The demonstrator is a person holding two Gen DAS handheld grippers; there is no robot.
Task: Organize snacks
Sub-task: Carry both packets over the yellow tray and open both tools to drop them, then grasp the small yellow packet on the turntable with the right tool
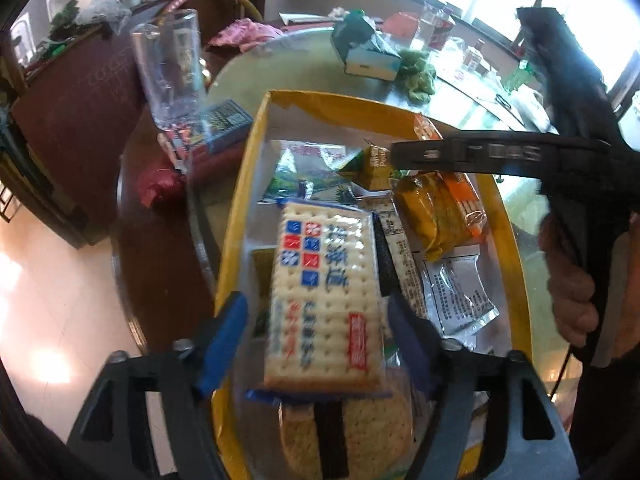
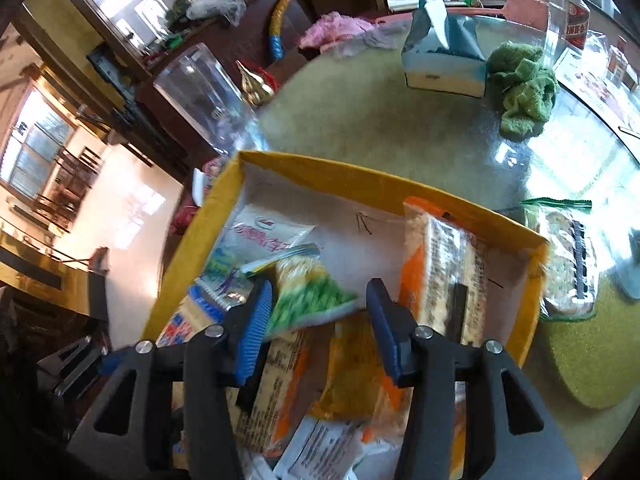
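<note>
Where both grippers hang over the yellow box [image 1: 240, 184], most snacks already inside.

Nearest: left gripper [image 1: 316, 340], fingers [image 1: 224, 340] spread, cracker pack [image 1: 324, 300] between them, apparently clear of both pads; lying on the pile, over a round biscuit pack [image 1: 360, 444]. Blue and red squares and blue Chinese print on wrapper, not legible.
Right gripper [image 2: 316, 312], fingers [image 2: 256, 320] apart, green-and-yellow packet [image 2: 308, 296] blurred between them; no contact visible.

Beyond, in box: orange cracker pack [image 2: 440, 280], yellow pack [image 1: 436, 216], white sachet [image 1: 460, 296], landscape-printed bag [image 1: 304, 176], small carton [image 1: 372, 164] marked "Pets".

Farther, outside box on table [image 2: 360, 120]: clear bagged biscuits [image 2: 568, 264], apparently left to store. Also tissue box [image 2: 444, 60], green cloth [image 2: 524, 88], clear container [image 2: 204, 92].

Progress judged: well advanced, little remaining.
</note>
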